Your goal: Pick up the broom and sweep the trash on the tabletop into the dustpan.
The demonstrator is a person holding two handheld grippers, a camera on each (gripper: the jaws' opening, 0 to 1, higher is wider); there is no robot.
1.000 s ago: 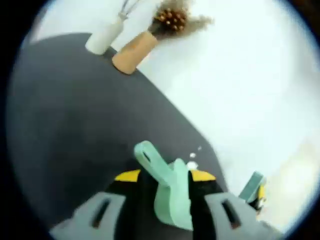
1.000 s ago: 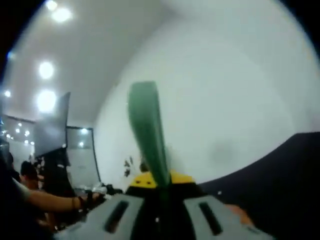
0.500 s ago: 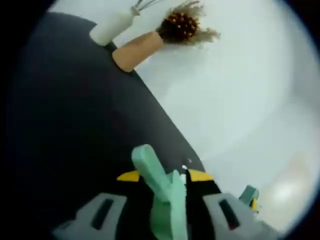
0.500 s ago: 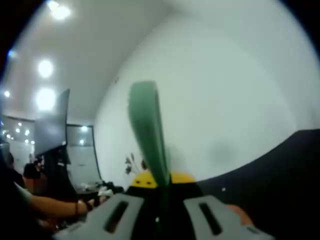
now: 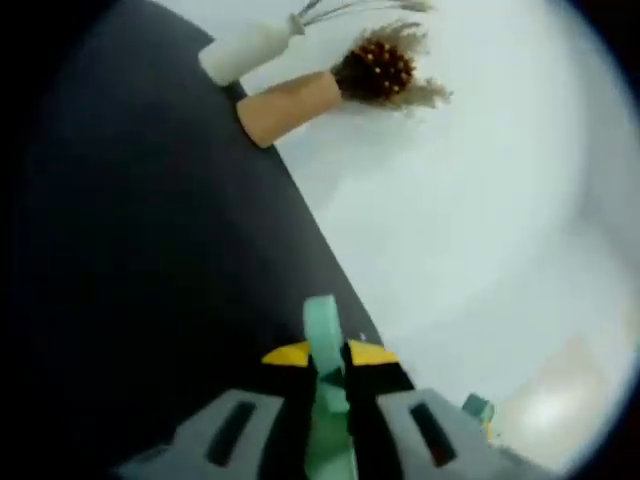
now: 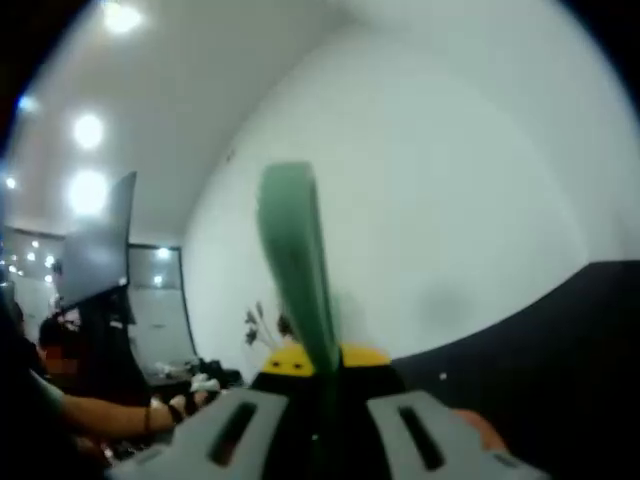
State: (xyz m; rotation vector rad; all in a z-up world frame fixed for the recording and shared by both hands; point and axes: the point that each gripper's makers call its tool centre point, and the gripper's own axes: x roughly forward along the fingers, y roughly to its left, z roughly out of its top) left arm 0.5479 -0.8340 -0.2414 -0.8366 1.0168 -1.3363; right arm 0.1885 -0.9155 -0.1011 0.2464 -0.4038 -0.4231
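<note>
The black matte table (image 5: 150,250) carries a white bottle-shaped vase (image 5: 245,50) and a tan cylindrical vase (image 5: 290,103) with brown dried flowers (image 5: 385,70), while each grey-and-yellow tool clamps a green plastic handle (image 5: 325,385), the darker green plastic handle (image 6: 295,265) before a white wall (image 6: 450,180).

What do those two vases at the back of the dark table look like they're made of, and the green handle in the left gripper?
The white vase looks like matte ceramic: pale, smooth, no shine. The tan vase could be unglazed clay or wood; the blur leaves it open. The green handle, clamped in the left gripper, looks like moulded plastic, uniform in colour and smooth.
</note>
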